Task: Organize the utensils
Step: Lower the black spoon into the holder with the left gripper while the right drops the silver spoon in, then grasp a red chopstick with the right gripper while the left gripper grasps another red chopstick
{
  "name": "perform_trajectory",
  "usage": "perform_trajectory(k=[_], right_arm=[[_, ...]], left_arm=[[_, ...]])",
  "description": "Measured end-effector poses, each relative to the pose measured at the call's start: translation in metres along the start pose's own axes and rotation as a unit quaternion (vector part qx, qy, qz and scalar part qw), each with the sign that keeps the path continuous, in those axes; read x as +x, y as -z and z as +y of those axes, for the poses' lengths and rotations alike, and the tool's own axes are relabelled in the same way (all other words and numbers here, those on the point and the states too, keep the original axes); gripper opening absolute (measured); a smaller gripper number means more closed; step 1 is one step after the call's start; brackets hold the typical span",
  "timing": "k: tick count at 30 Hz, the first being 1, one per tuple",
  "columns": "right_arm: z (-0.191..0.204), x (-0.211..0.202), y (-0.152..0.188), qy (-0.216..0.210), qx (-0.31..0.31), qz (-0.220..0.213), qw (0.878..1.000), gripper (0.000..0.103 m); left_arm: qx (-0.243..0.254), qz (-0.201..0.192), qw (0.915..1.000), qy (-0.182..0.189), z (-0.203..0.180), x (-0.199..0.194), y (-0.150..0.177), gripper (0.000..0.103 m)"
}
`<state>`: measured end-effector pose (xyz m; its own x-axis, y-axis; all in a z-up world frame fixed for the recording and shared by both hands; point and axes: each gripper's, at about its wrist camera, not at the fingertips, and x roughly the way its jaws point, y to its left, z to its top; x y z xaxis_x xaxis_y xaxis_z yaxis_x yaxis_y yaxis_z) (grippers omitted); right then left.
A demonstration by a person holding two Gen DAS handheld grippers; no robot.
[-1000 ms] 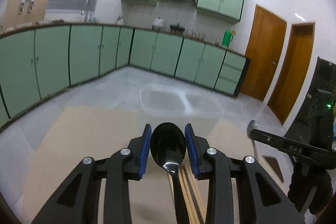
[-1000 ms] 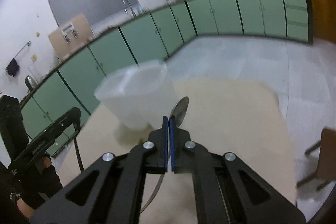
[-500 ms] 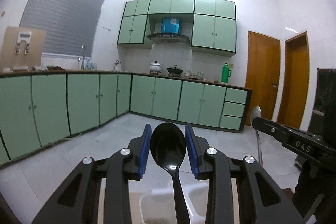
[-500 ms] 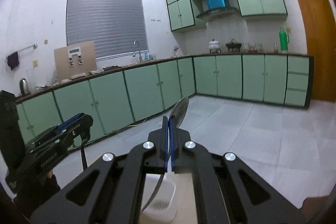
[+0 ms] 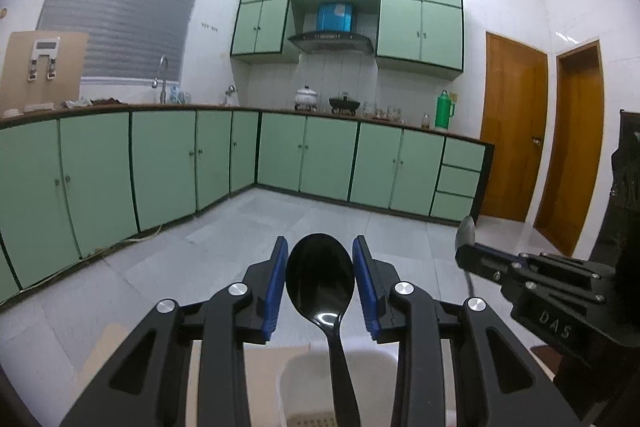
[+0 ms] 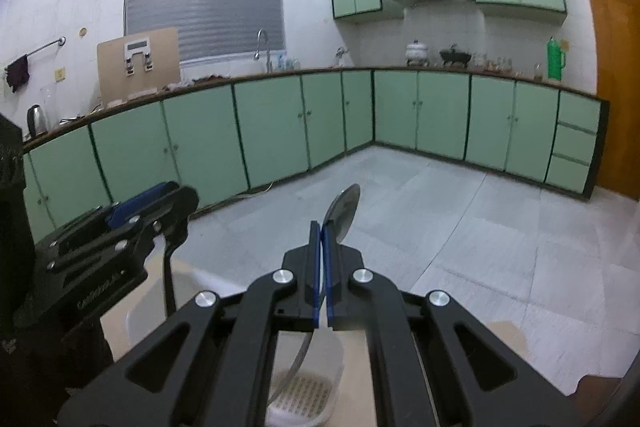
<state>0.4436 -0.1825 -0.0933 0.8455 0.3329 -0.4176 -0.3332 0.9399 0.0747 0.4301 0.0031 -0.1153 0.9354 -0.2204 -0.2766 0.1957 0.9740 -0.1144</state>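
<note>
Left gripper (image 5: 320,277) up in the air, its blue-padded jaws partly apart and pinching the bowl of a glossy black plastic spoon (image 5: 320,279) between them. Both pads sit against the bowl's edges, the bowl faces the camera, and the black handle runs straight down out of the bottom of the left wrist view. Below that handle sits a white, translucent plastic utensil holder (image 5: 340,387), with a perforated drain floor just showing at the bottom edge of that view.

Over to the right gripper (image 6: 321,255): its blue pads are all but together, with only a thin slit between them, and they are clamped on a thin, shiny stainless-steel spoon (image 6: 343,211). The metal bowl pokes up and to the right past the fingertips, while the handle slants down and left beneath the gripper. In the right wrist view the handle's lower end hangs over the white holder's slotted floor; whether it touches is hard to tell through the blur.

The holder stands on a pale beige tabletop (image 6: 508,335), near the edge facing the kitchen floor. Each gripper shows in the other's view, side by side and near one another, both above the holder. Beyond them are pale green kitchen cabinets (image 5: 168,163) and a grey tiled floor (image 6: 480,227).
</note>
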Motion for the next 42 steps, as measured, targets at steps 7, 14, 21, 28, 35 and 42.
perform_trajectory(k=[7, 14, 21, 28, 35, 42], right_arm=[[-0.003, -0.022, 0.016, -0.02, 0.041, 0.025, 0.999, 0.026], [0.002, -0.083, 0.042, -0.023, 0.07, 0.042, 0.996, 0.052], [0.024, -0.145, 0.108, -0.019, 0.093, 0.103, 0.99, 0.062], [0.059, -0.179, 0.173, -0.028, 0.106, 0.178, 0.978, 0.062], [0.096, -0.196, 0.22, -0.031, 0.076, 0.228, 0.97, 0.062], [0.117, -0.194, 0.234, -0.014, 0.039, 0.237, 0.97, 0.061]], left_arm=[[-0.002, 0.014, 0.9999, 0.0, 0.002, -0.019, 0.004, 0.039], [0.0, 0.048, 0.9988, 0.005, -0.007, -0.073, 0.021, 0.052], [-0.015, 0.143, 0.9896, 0.005, -0.01, -0.136, 0.083, 0.059], [-0.022, 0.236, 0.9715, -0.009, -0.01, -0.186, 0.147, 0.06], [-0.025, 0.269, 0.9625, -0.025, -0.005, -0.208, 0.173, 0.062], [-0.018, 0.279, 0.9599, -0.025, -0.007, -0.22, 0.183, 0.064]])
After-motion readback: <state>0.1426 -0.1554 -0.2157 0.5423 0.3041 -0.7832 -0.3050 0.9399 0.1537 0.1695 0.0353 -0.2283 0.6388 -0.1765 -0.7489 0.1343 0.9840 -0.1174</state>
